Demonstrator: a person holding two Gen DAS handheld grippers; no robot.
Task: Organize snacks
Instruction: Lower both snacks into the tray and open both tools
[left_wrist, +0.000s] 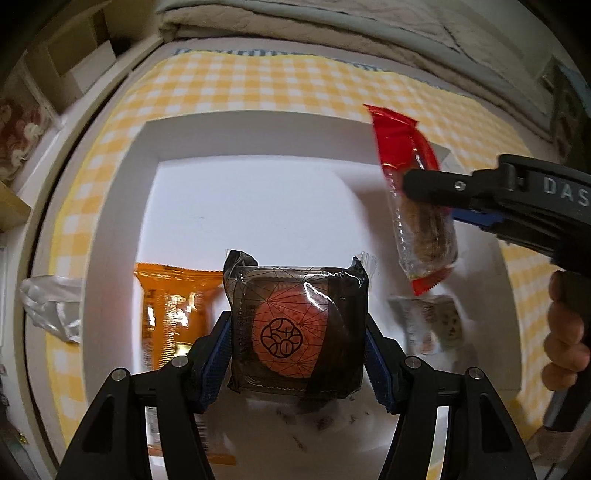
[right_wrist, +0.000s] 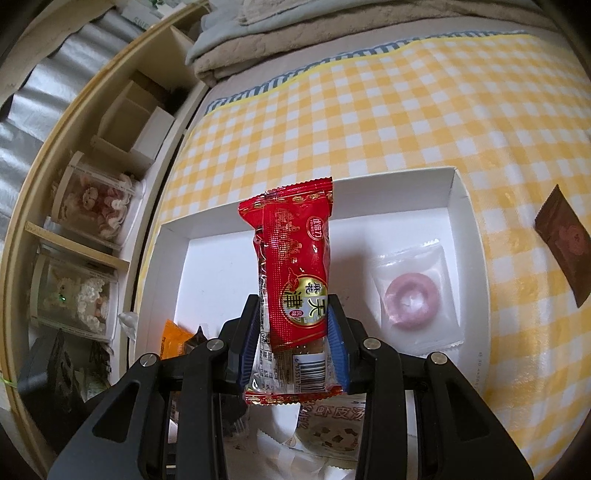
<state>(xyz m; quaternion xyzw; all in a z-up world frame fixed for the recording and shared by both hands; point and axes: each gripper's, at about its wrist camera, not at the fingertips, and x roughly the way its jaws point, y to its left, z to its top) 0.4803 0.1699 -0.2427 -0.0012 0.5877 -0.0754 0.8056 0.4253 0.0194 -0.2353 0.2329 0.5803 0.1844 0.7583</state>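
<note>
My left gripper (left_wrist: 297, 354) is shut on a black square packet with an orange round cake (left_wrist: 295, 328), held over the white box (left_wrist: 122, 229). My right gripper (right_wrist: 293, 328) is shut on a long red snack packet (right_wrist: 291, 266), upright above the same white box (right_wrist: 170, 258); it also shows in the left wrist view (left_wrist: 410, 184) at the right. In the box lie an orange packet (left_wrist: 170, 310), a clear packet with a pink ring (right_wrist: 410, 295) and a pale biscuit packet (left_wrist: 432, 321).
The box sits on a yellow checked cloth (right_wrist: 369, 129). A brown packet (right_wrist: 565, 243) lies on the cloth right of the box. A crumpled clear wrapper (left_wrist: 51, 306) lies left of it. Shelves with boxes (right_wrist: 92, 221) stand at the left, folded blankets (left_wrist: 295, 22) behind.
</note>
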